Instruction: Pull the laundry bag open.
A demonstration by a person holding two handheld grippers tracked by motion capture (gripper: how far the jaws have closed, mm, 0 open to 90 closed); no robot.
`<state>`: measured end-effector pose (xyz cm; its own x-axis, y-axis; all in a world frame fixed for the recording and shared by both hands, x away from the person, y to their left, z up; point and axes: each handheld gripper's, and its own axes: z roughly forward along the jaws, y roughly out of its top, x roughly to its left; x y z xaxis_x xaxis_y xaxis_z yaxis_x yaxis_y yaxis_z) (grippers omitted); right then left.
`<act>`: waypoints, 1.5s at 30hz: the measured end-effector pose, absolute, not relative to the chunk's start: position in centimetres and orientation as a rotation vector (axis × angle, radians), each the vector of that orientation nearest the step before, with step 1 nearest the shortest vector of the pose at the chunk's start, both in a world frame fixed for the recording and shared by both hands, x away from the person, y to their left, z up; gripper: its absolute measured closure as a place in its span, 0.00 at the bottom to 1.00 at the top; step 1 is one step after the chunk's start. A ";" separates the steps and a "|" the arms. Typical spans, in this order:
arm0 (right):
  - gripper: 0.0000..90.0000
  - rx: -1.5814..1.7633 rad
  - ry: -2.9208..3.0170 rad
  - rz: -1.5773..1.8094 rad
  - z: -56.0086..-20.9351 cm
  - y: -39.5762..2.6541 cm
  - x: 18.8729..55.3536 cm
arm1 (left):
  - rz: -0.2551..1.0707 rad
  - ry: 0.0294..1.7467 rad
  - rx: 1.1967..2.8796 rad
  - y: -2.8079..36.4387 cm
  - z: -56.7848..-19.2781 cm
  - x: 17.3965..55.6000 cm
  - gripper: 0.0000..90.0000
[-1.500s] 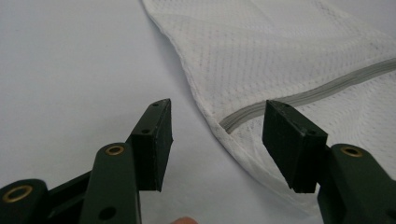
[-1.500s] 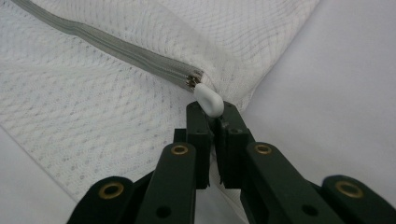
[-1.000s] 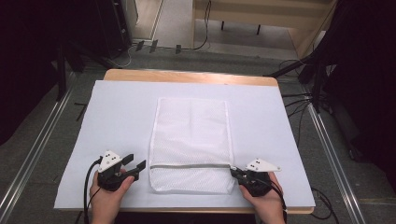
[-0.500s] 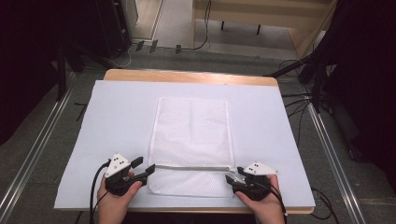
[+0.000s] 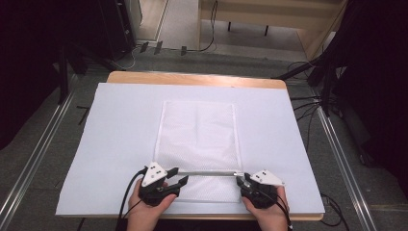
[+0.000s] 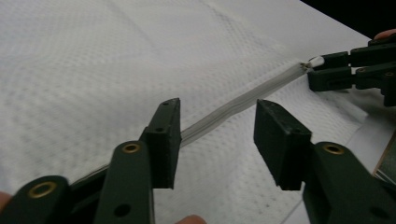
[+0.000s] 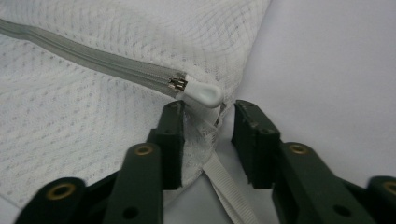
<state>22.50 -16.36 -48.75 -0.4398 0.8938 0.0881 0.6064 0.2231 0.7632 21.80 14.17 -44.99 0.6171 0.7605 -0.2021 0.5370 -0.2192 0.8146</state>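
A white mesh bag lies flat on the white table cover, its grey zipper running across the near end. My left gripper stands open at the zipper's left end; in the left gripper view the zipper runs between its jaws, apart from both. My right gripper is at the zipper's right end. Its jaws are partly open around the bag's corner fabric and a white strap, just below the white zipper pull. The right gripper also appears at the zipper's far end.
The white cover spreads over the wooden table, with bare sheet on both sides of the bag. Metal rails run along the floor on both sides. Cables and dark equipment stand beyond the table.
My left gripper has moved right, onto the left end of the zipper, and stays open. The right gripper has barely shifted at the zipper's right end.
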 end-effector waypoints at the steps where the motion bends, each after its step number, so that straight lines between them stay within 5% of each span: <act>1: 0.85 1.405 2.131 1.086 -48.8 -16.6 22.5 | 0.280 1.021 1.905 13.6 -45.0 21.9 0.68; 7: 0.96 1.409 2.157 1.161 -48.8 -17.1 22.6 | 0.194 0.943 1.982 8.0 -44.5 23.9 0.90; 15: 0.98 1.349 2.169 1.186 -48.6 -16.7 22.5 | 0.144 0.913 2.043 3.7 -44.5 26.0 0.95; 21: 0.98 1.308 2.180 1.207 -48.3 -16.4 22.4 | 0.118 0.953 2.045 1.8 -44.7 26.6 0.86; 30: 0.98 1.270 2.188 1.200 -48.3 -15.9 22.2 | 0.132 1.105 1.989 0.5 -44.6 27.5 0.47; 36: 0.99 1.249 2.192 1.185 -48.3 -15.6 22.1 | 0.134 1.126 2.022 0.1 -45.0 27.7 0.45; 45: 0.99 1.242 2.191 1.181 -48.2 -15.7 22.2 | 0.104 1.096 2.044 0.6 -44.9 27.5 0.59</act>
<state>22.18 -15.72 -48.23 -0.5500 0.8304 0.0894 0.5310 0.2651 0.8048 27.55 0.63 -44.88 0.6220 0.7319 -0.2785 0.6662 -0.3077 0.6793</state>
